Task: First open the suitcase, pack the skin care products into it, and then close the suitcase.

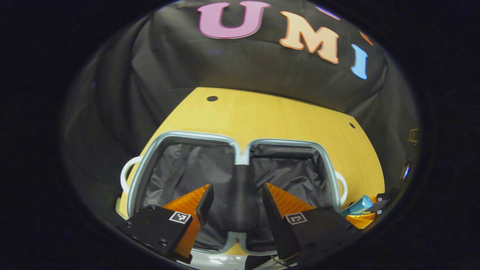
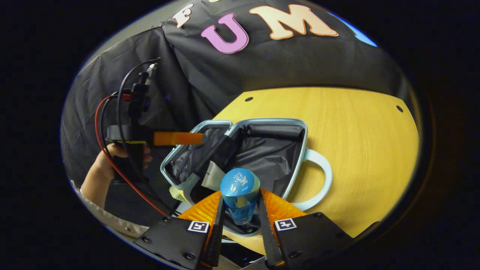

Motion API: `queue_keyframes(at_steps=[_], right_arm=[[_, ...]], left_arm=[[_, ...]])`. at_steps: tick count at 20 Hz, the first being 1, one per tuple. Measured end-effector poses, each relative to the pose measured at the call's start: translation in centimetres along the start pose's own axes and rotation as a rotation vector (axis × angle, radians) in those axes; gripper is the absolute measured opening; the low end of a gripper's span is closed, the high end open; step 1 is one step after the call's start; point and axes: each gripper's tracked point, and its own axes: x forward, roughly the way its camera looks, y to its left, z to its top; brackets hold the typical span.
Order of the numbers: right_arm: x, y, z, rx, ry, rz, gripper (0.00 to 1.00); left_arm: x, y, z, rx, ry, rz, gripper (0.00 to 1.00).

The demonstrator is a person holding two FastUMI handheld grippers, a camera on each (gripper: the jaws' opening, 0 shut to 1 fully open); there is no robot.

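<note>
Left gripper view
Suitcase (image 1: 240,165): lying open on the desk (image 1: 270,116), both halves showing dark lining inside a pale blue rim, with a dark strip running down the middle between the halves.
Handles: a pale loop is sticking out at each outer side of the suitcase.
Left gripper (image 1: 237,198): hovering above the open suitcase; its fingers are standing wide apart and holding nothing, with the lining showing between them.
Skin care bottle (image 1: 358,205): a blue bottle is showing at the lower right edge, just beside the suitcase's right rim, in the grip of the other gripper.

Right gripper view
Right gripper (image 2: 240,210): its fingers are closing on the blue skin care bottle (image 2: 240,195), one finger pressing on each side, the rounded cap pointing forward.
Position of the bottle: being held over the near rim of the open suitcase (image 2: 262,150), not resting on the lining.
Suitcase: lying open on the desk (image 2: 356,150), one pale handle looping out on the right side.
Left gripper (image 2: 198,138): reaching in over the far left rim of the suitcase, held by a hand (image 2: 112,157); how far its fingers are parted cannot be told here.
Cables: red and black leads are hanging from that gripper.
</note>
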Motion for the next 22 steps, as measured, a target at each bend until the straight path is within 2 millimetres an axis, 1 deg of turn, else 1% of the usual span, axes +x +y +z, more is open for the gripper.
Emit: queue_keyframes(at_steps=[1, 2, 3, 4, 5, 6, 7, 8, 9, 10, 11, 12, 13, 14, 15, 16, 19, 20, 22], right_arm=[[0.7, -0.2, -0.4, 0.0, 0.014, -0.012, 0.48], [1.5, -0.5, -0.6, 0.0, 0.028, -0.024, 0.49], [2.1, -0.9, -0.7, 0.003, 0.038, -0.035, 0.45], [2.4, -1.1, -0.1, 0.018, 0.037, -0.033, 0.49], [2.9, -1.3, 0.2, 0.034, 0.039, -0.042, 0.45], [3.1, -1.9, 1.0, 0.047, 0.025, -0.058, 0.44], [3.6, -2.4, 1.9, 0.054, 0.008, -0.074, 0.5], [3.7, -2.8, 3.0, 0.057, -0.027, -0.096, 0.46], [4.2, -2.9, 4.3, 0.065, -0.061, -0.089, 0.53], [4.3, -2.8, 5.5, 0.076, -0.09, -0.081, 0.58], [3.6, -3.0, 6.8, 0.079, -0.118, -0.085, 0.63], [3.5, -3.4, 7.9, 0.073, -0.142, -0.1, 0.81], [2.9, -3.6, 8.5, 0.071, -0.165, -0.11, 1.0], [2.3, -3.8, 9.3, 0.075, -0.185, -0.114, 0.92], [1.9, -3.9, 10.1, 0.076, -0.208, -0.118, 0.98], [1.3, -4.0, 10.8, 0.071, -0.233, -0.127, 0.98], [-0.1, -4.6, 11.8, 0.04, -0.281, -0.166, 0.98], [-0.6, -4.8, 11.8, 0.036, -0.283, -0.173, 0.98], [-1.2, -5.1, 11.6, 0.034, -0.276, -0.195, 0.98]], left_arm=[[-0.2, 1.3, -0.3, -0.022, 0.005, 0.013, 0.76], [-0.2, 2.4, -0.7, -0.041, 0.009, 0.022, 0.76], [-0.6, 3.5, -0.7, -0.054, 0.008, 0.035, 0.8], [-0.6, 4.5, -0.8, -0.061, 0.006, 0.046, 0.81], [-0.6, 5.6, -0.7, -0.07, 0.003, 0.062, 0.8], [0.0, 3.3, 0.9, -0.079, 0.004, 0.078, 0.76], [0.0, 4.6, 0.9, -0.089, 0.002, 0.099, 0.8], [0.2, 6.1, 0.8, -0.1, 0.0, 0.125, 0.8], [0.1, 7.2, 0.8, -0.111, 0.002, 0.142, 0.77], [0.1, 8.4, 0.8, -0.129, 0.003, 0.158, 0.77], [0.2, 9.5, 0.9, -0.145, 0.004, 0.17, 0.77], [0.3, 10.7, 0.9, -0.159, -0.002, 0.182, 0.8], [0.5, 11.5, 1.2, -0.169, -0.008, 0.194, 0.81], [-0.4, 15.6, -0.1, -0.17, -0.013, 0.21, 0.84], [-0.4, 16.9, 0.2, -0.169, -0.018, 0.235, 0.87], [-0.1, 18.2, 0.4, -0.169, -0.023, 0.256, 0.87], [0.7, 22.2, 0.9, -0.201, -0.024, 0.306, 0.87], [2.0, 20.4, 2.2, -0.218, -0.02, 0.32, 0.87], [3.3, 22.6, 2.1, -0.252, -0.009, 0.332, 0.87]])
